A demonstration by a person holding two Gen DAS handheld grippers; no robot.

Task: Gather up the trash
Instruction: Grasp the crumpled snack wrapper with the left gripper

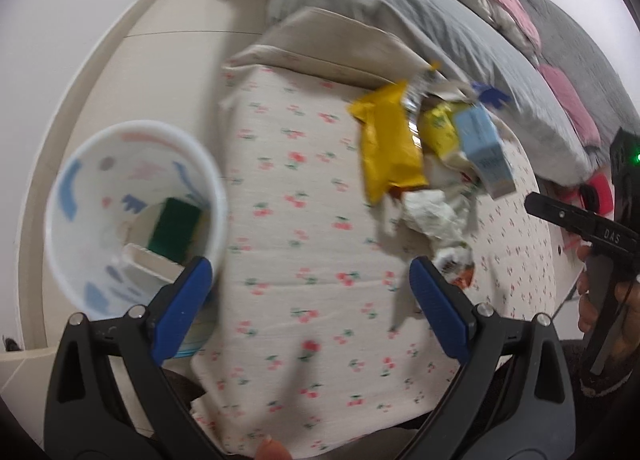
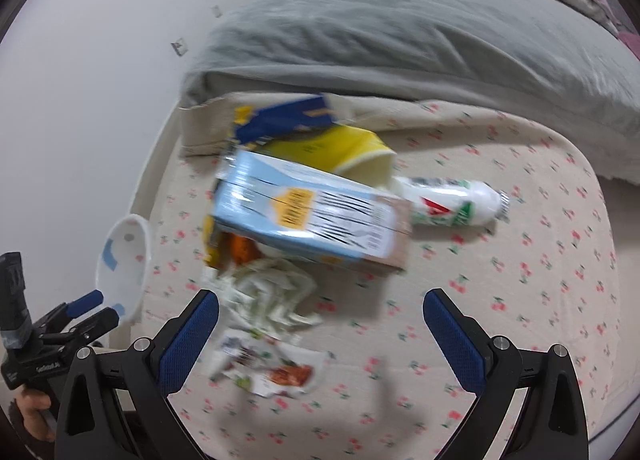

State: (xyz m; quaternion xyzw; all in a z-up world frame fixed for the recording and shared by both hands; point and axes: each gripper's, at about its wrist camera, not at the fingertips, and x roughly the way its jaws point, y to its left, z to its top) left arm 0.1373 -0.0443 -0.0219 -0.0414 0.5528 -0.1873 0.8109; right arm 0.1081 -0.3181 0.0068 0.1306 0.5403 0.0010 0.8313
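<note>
A heap of trash lies on the cherry-print sheet of a bed, close to the grey duvet. On top sits a light-blue carton, tipped on its side, with a yellow bag and a dark-blue wrapper beside and behind it; a white bottle lies flat just to the carton's right. Nearer the camera are a crumpled white tissue and a torn food wrapper, touching each other. The right gripper hangs over these two with its blue-padded jaws spread wide — nothing between the pads is gripped. The left gripper is likewise wide open and empty, above bare sheet between the heap and a white patterned bin. The bin stands on the floor against the bed's edge and already holds a green sponge and a white box. A hand holding the right gripper shows at the edge of the left view.
</note>
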